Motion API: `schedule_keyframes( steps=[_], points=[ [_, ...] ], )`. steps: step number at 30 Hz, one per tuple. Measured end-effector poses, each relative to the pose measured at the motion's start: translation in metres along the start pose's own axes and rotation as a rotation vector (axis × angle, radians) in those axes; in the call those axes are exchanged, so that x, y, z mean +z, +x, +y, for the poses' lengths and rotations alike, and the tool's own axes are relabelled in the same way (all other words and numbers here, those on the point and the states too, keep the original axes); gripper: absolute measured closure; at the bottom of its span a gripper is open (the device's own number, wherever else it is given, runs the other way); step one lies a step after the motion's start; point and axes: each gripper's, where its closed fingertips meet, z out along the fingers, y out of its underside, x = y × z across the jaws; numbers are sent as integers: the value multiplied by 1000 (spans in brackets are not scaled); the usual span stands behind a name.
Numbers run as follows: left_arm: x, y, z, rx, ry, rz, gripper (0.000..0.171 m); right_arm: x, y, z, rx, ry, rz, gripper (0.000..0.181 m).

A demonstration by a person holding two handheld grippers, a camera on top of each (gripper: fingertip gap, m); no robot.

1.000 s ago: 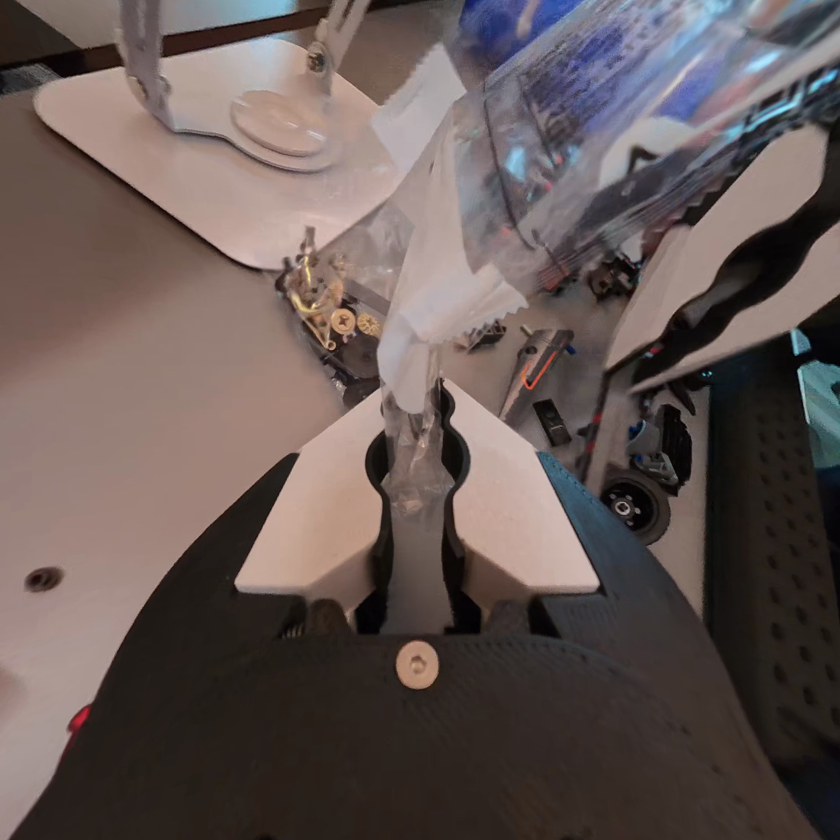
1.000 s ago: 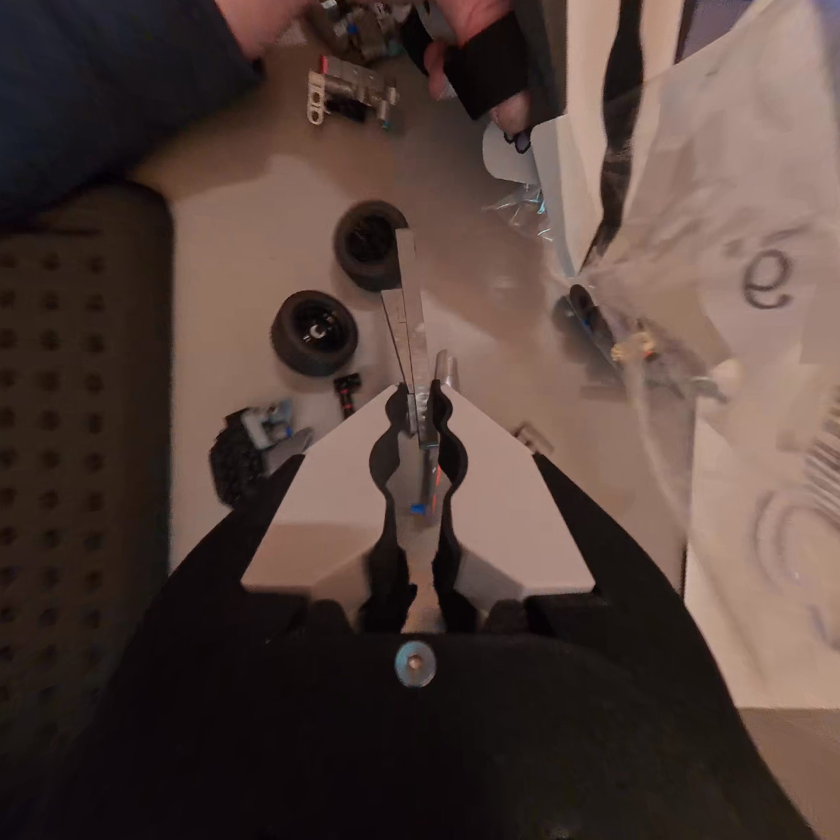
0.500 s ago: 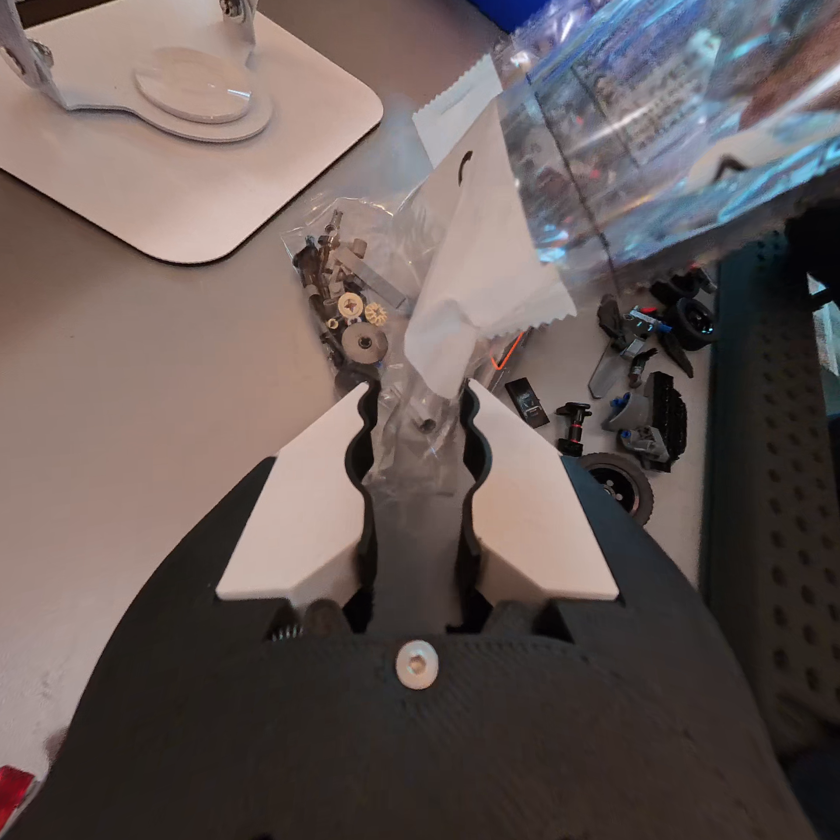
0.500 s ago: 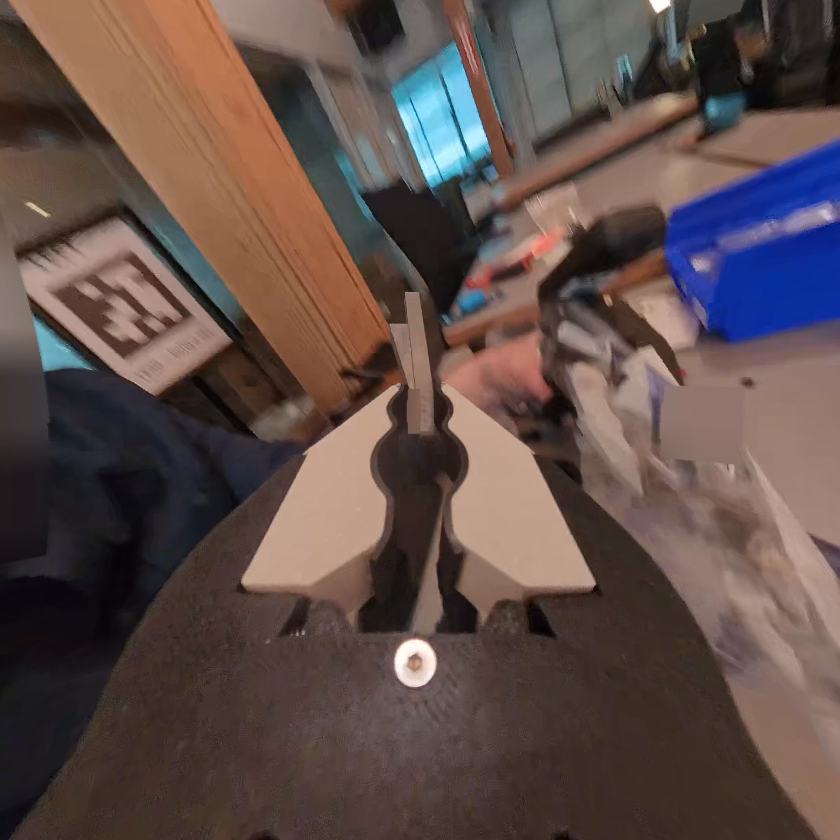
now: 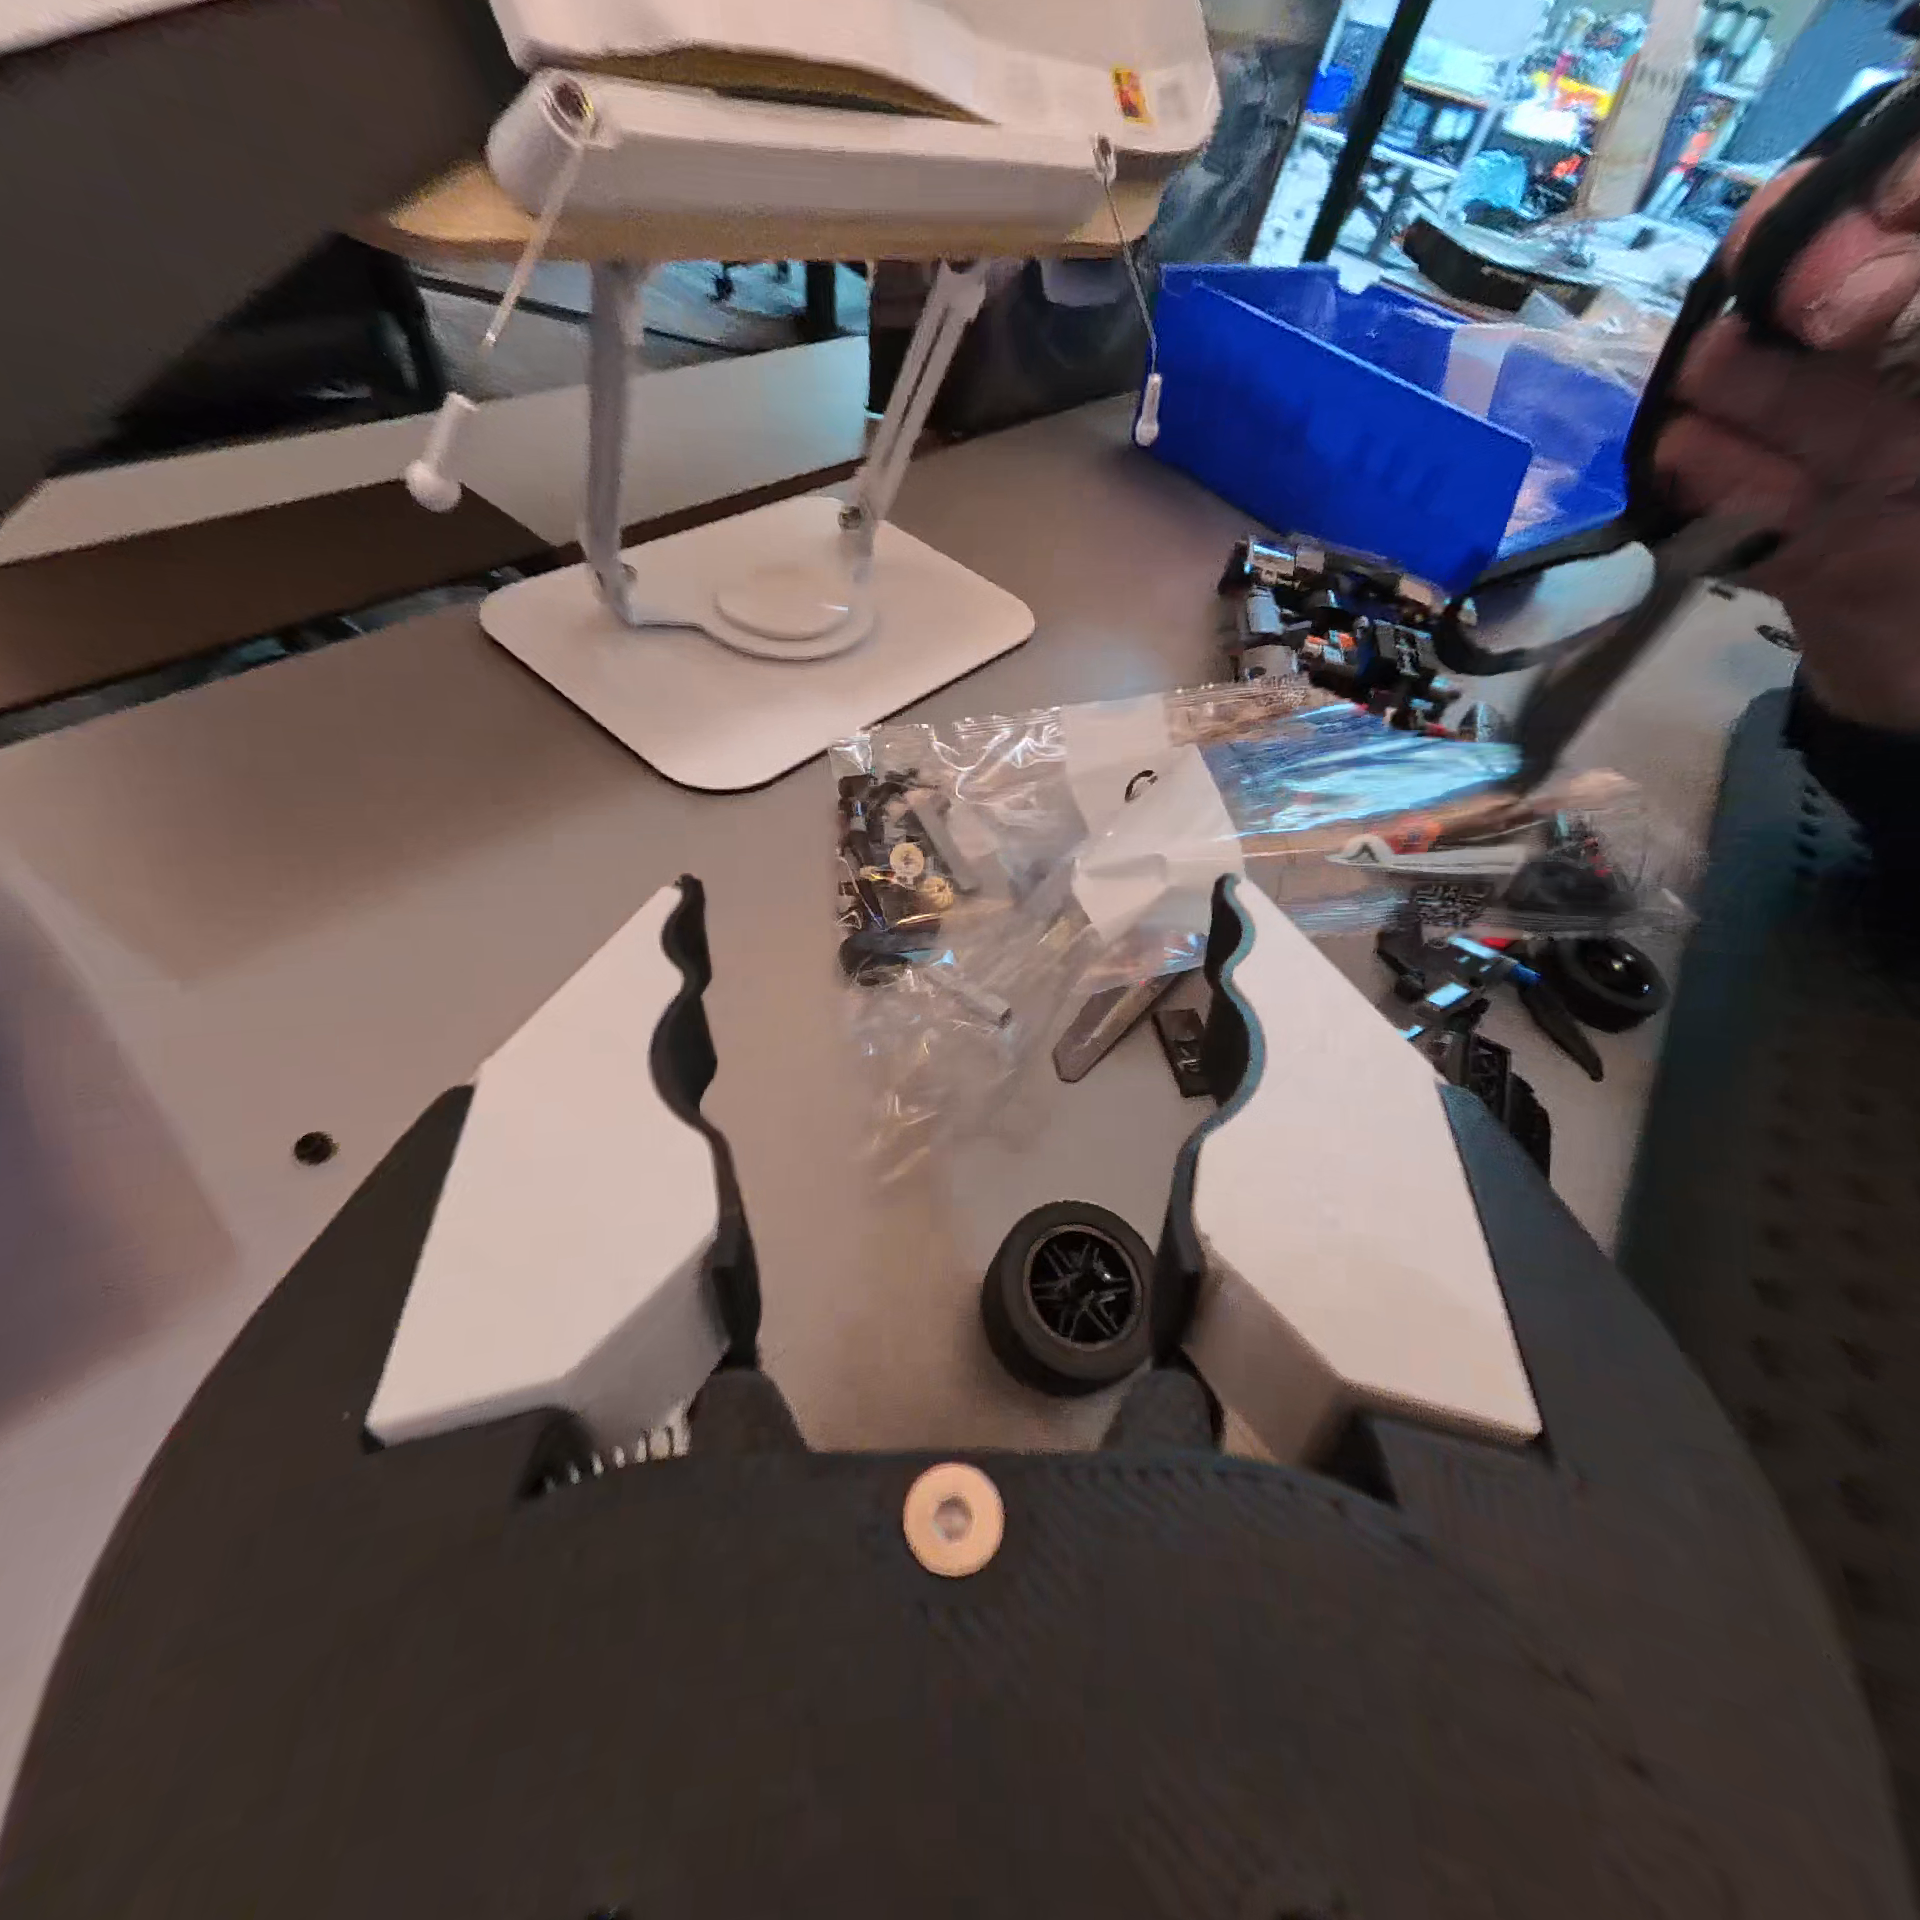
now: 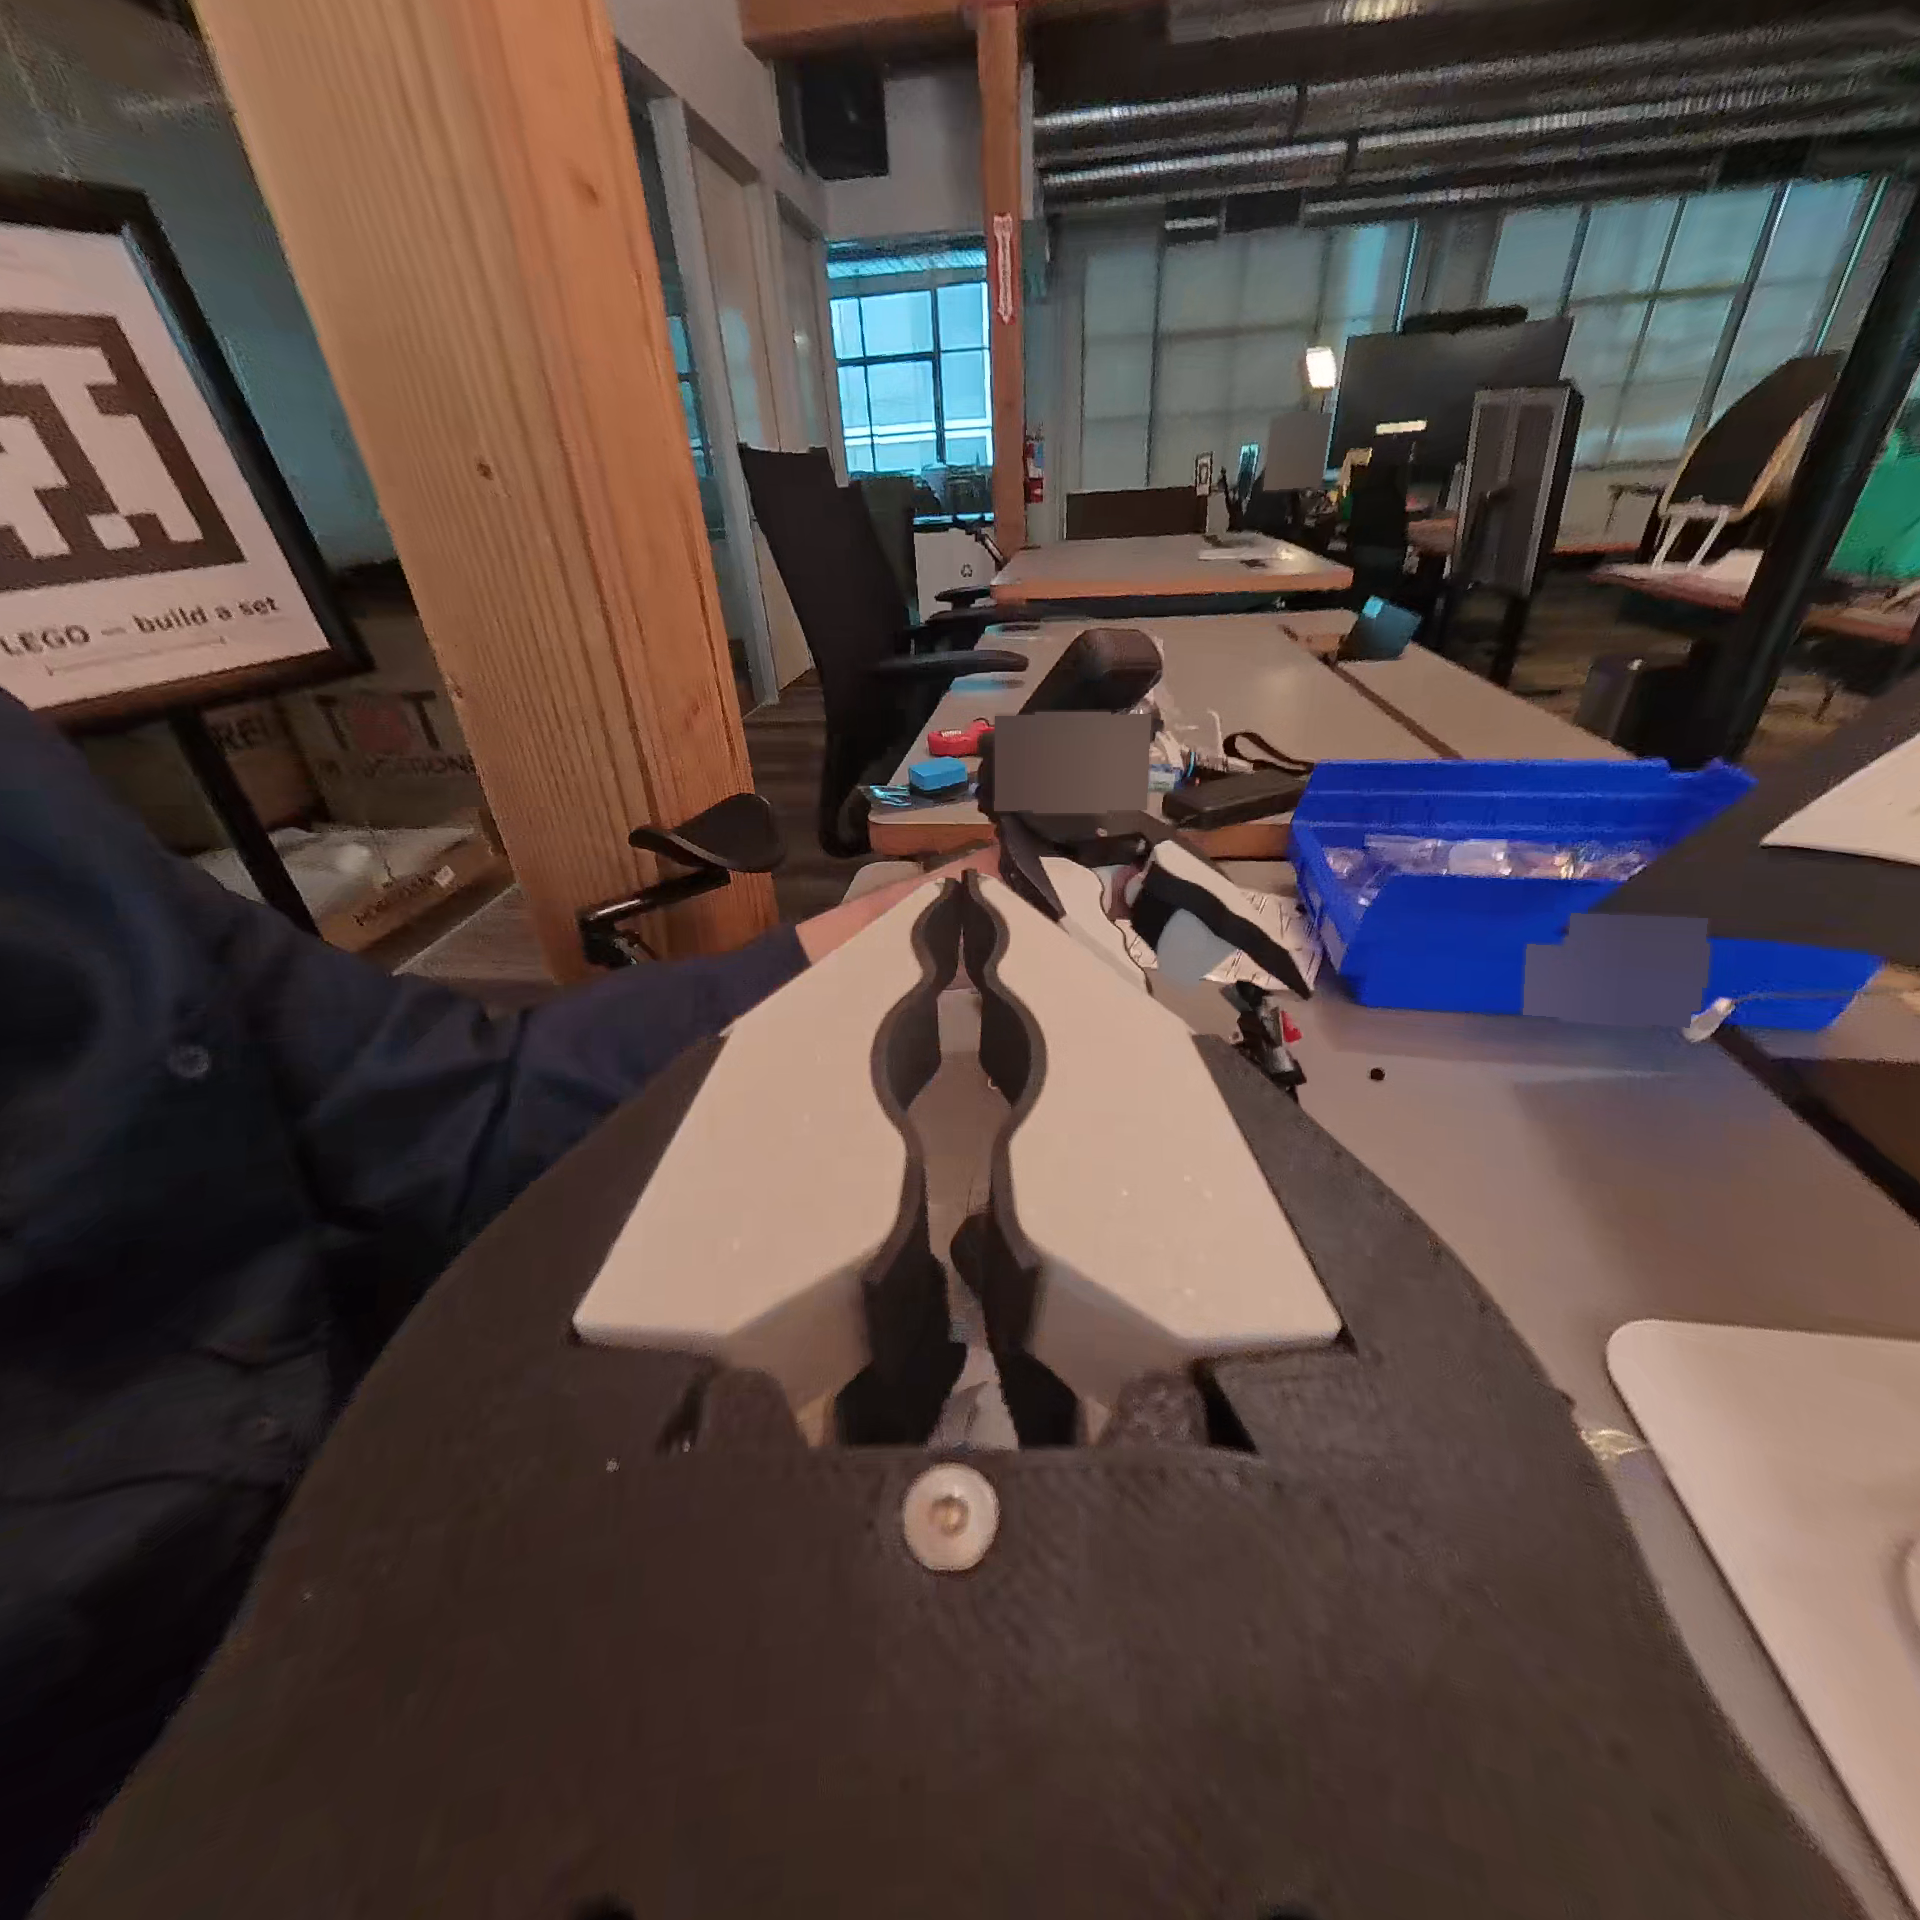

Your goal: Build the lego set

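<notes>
My left gripper (image 5: 956, 894) is open wide and empty, held above the grey table (image 5: 312, 831). A clear plastic bag of small lego parts (image 5: 966, 862) lies just beyond its fingertips. A black wheel (image 5: 1070, 1294) lies on the table between the jaws near their base. Loose dark parts (image 5: 1455, 977) and a second wheel (image 5: 1610, 977) lie to the right. A partly built dark model (image 5: 1340, 623) sits farther back. My right gripper (image 6: 961, 883) is shut, with nothing showing between its fingers, and points level across the room. The left gripper also shows in the right wrist view (image 6: 1195, 914).
A white stand (image 5: 758, 644) holding a booklet is at the back left. A blue bin (image 5: 1351, 447) is at the back right, also in the right wrist view (image 6: 1507, 862). A dark perforated mat (image 5: 1787, 1143) lies at the right. A hand (image 5: 1818, 364) is at upper right.
My left gripper has opened, let go of the plastic bag and drawn back. My right gripper has swung up off the table, and the thin grey piece no longer shows in it.
</notes>
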Motion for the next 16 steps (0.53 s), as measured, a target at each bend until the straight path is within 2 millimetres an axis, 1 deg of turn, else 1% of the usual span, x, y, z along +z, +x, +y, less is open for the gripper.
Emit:
schedule_keyframes(
  steps=[1, 3, 6, 7, 8, 9, 10, 11, 12, 14, 16],
  points=[
    [-5, 5, -3, -2, 21, -1, 79, -2, 0, 3, -8, -17, 14, 181],
    [-13, 24, -7, 22, 43, 12, 83, -6, 8, 19, -6, -103, 73, 181],
    [-13, 55, -5, 96, 9, 27, 90, -14, 17, 47, -10, -253, 136, 181],
    [-12, 63, -3, 117, -4, 22, 91, -18, 17, 55, -13, -307, 145, 178],
    [-11, 72, -1, 134, -14, 31, 95, -20, 15, 58, -32, -328, 151, 173],
    [-11, 83, -2, 148, -16, 38, 97, -20, 11, 53, -39, -290, 151, 171],
    [-9, 93, -5, 169, -4, 38, 99, -19, 1, 41, -8, -208, 100, 160],
    [-7, 107, -12, 197, 22, 50, 103, -20, -15, 24, 48, -99, -4, 156],
    [-4, 125, -19, 227, 40, 80, 104, -26, -30, 3, 108, 31, -110, 153],
    [8, 153, -29, 285, 47, 105, 106, -51, -50, -41, 193, 300, -284, 152],
    [24, 190, -34, 315, 40, 195, 109, -77, -60, -68, 202, 469, -352, 144]
  ],
)
